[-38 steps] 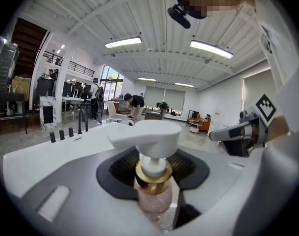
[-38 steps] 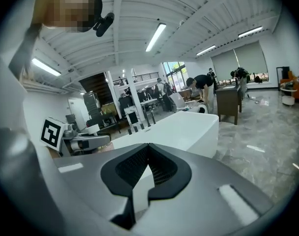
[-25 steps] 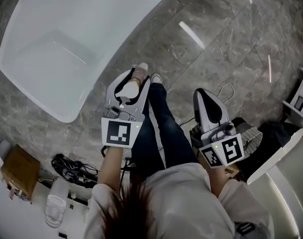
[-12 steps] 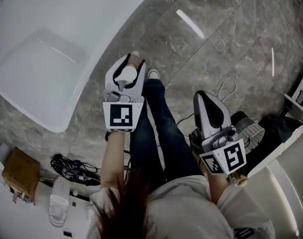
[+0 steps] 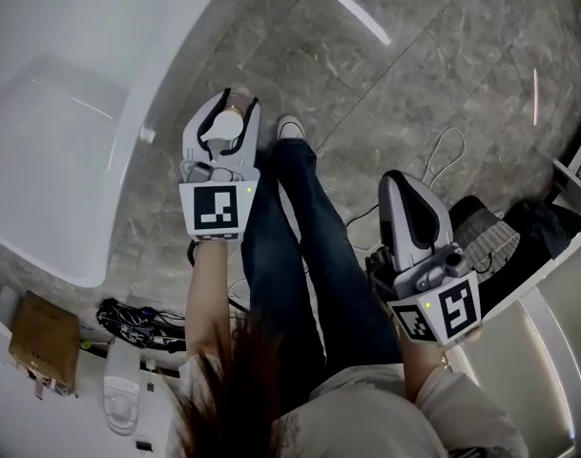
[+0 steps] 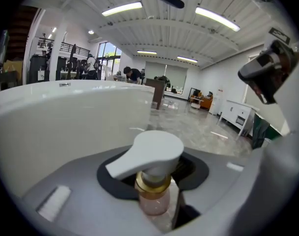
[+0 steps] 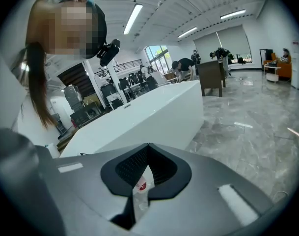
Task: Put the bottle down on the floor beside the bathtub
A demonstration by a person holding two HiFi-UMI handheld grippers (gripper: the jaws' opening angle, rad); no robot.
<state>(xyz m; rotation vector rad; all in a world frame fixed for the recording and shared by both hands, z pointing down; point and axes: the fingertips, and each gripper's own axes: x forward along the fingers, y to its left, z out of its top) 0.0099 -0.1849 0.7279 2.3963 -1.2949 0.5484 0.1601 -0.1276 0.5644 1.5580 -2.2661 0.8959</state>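
Glossy grey floor tiles [image 5: 395, 84] with marble veining carry long streaks of reflected ceiling light. A smooth white bathtub [image 5: 71, 113] with a rounded rim curves along their left side. Near the tub's outer wall is the left hand-held gripper [image 5: 225, 113] — white moulded shells with black inner pads. It is clamped round a translucent pinkish pump bottle [image 6: 153, 204] with a gold collar and a flat-nosed white pump head, held upright.

The shells hide the bottle's body below the neck, so I cannot tell whether its base touches the floor. The right hand-held gripper [image 5: 403, 187] hangs well apart, on the other side of the person's dark-jeaned leg [image 5: 290, 246]. Its jaws are pressed together, leaving only a sliver between the ribbed black pads. A whitish scrap with a red mark shows in that sliver, too small to identify.

Compared with a second ago both grippers sit lower — the bottle is in the same grip, and the tub has slid further off the head view's left edge.
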